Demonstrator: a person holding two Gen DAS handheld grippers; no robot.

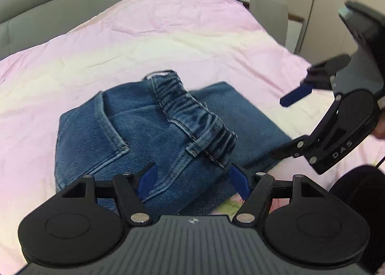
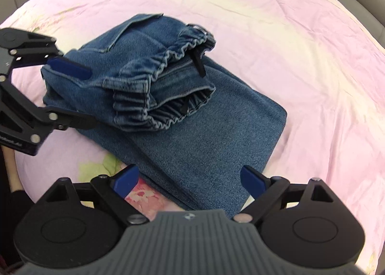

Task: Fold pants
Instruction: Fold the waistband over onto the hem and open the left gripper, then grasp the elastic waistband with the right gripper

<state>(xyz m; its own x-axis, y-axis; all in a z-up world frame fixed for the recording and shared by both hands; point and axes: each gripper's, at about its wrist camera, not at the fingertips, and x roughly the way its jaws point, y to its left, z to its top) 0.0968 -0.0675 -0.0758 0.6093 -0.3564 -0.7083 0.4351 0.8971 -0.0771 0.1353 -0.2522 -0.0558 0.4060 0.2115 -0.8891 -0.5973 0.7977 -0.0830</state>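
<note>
Seemingly, pants (image 1: 149, 135) lie between left gripper (image 1: 192, 182) pads.

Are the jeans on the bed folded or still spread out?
Folded: the jeans lie as a compact stack, elastic waistband doubled over on top.

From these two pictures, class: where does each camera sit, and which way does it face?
Left wrist: sits on the left tongs, looks down at the jeans on the bed; right tongs show at right.
Right wrist: sits on the right tongs, looks down at the jeans; left tongs show at left.
Shared: jeans, bed, both tongs open.
</note>
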